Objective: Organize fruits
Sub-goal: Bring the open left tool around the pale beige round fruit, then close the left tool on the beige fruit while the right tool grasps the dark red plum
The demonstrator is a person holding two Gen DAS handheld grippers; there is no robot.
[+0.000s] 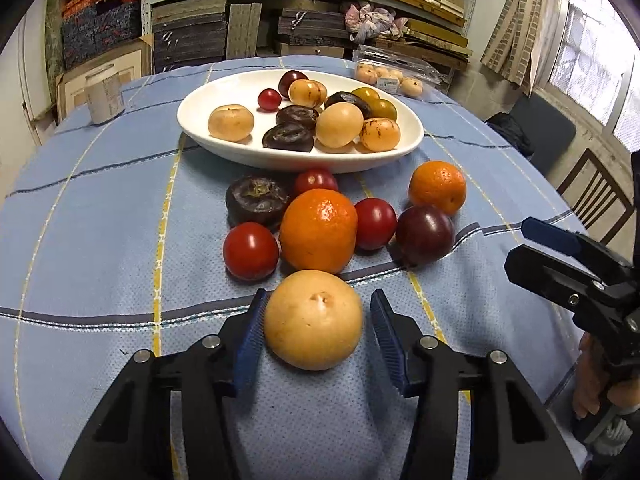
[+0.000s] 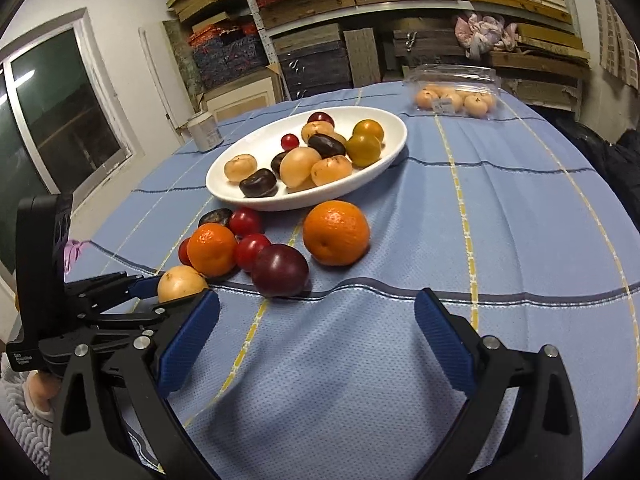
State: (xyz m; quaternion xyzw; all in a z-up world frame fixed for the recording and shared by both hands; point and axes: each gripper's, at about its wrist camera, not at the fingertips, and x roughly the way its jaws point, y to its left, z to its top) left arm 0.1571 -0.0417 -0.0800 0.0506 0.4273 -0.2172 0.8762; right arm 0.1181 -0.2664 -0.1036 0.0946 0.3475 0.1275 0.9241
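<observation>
While you hover over the cloth point(image 1: 100, 208):
Left gripper point(image 1: 317, 320): half open, straddling the pale fruit point(image 1: 314, 320); left pad touching, right pad just clear.
Right gripper point(image 2: 316, 320): wide open, empty.
Pale fruit: on cloth, near side of pile, before dish point(image 1: 200, 136).

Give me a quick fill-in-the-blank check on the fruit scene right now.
1. The pale yellow round fruit sits between the fingers of the ____ claw.
2. The oval ceramic dish is ____ in colour.
3. ____ oranges lie on the blue checked tablecloth.

Missing words: left; white; two
</observation>
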